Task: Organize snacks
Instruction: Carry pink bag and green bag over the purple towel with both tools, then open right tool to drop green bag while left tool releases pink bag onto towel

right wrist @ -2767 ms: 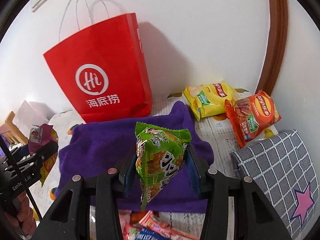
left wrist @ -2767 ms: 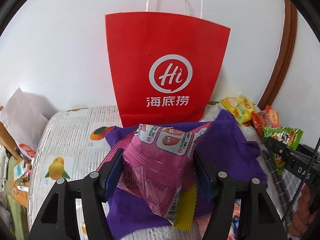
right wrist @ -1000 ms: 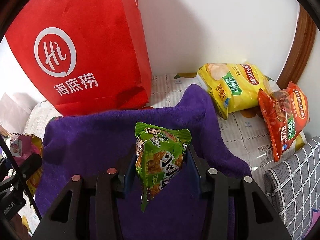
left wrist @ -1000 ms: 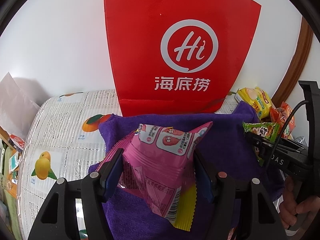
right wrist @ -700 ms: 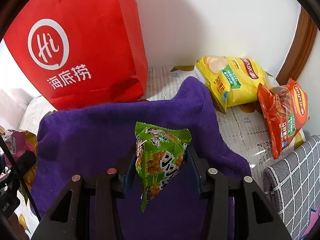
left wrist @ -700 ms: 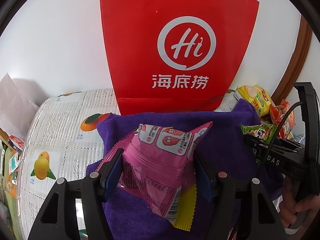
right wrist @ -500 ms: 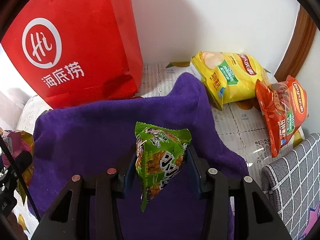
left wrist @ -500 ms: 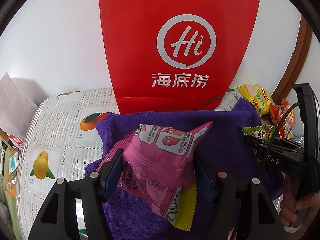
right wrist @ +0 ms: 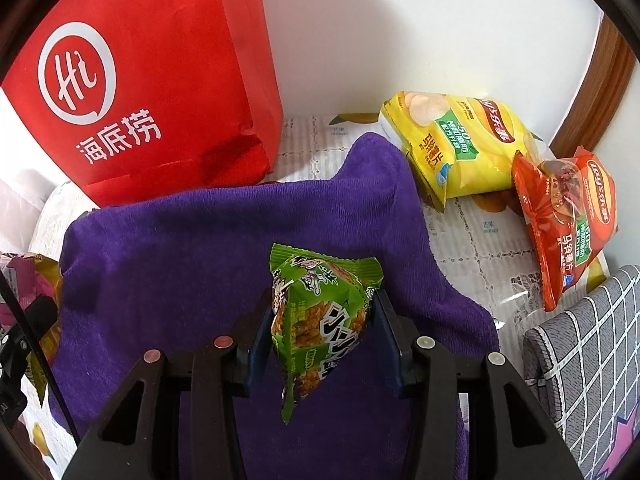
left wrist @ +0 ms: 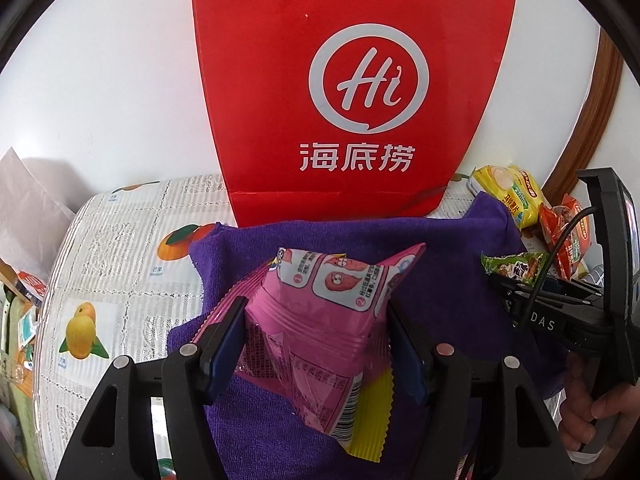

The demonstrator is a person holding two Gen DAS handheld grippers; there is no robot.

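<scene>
One large red paper bag (left wrist: pixel 344 92) with a white round "Hi" logo stands upright against the white wall at the back of the table (left wrist: pixel 120 248), which is covered by a white lace-pattern cloth with printed fruits. Just in front of the bag lies one purple towel (right wrist: pixel 200 248), spread out and a little wrinkled; its far edge touches the foot of the bag. At the right edge of the right wrist view there is one grey checked cushion (right wrist: pixel 588 360) with a pink star.

To the right of the towel lie two big chip bags: one yellow chip bag (right wrist: pixel 460 144) near the wall, and one orange-red chip bag (right wrist: pixel 568 220) just beside it, overlapping its corner.

There are two small snack packets, and each is held above the purple towel. The left hand-held gripper (left wrist: pixel 316 344) is closed partly, and its two blue pads press on one pink plastic snack packet (left wrist: pixel 324 320) with a barcode and a yellow serrated edge. The right hand-held gripper (right wrist: pixel 324 340) is also closed partly, on one green crinkled snack packet (right wrist: pixel 316 320), which stands upright between the pads. In the left wrist view a hand (left wrist: pixel 592 404) holds the handle of the right hand-held gripper at the right edge.
</scene>
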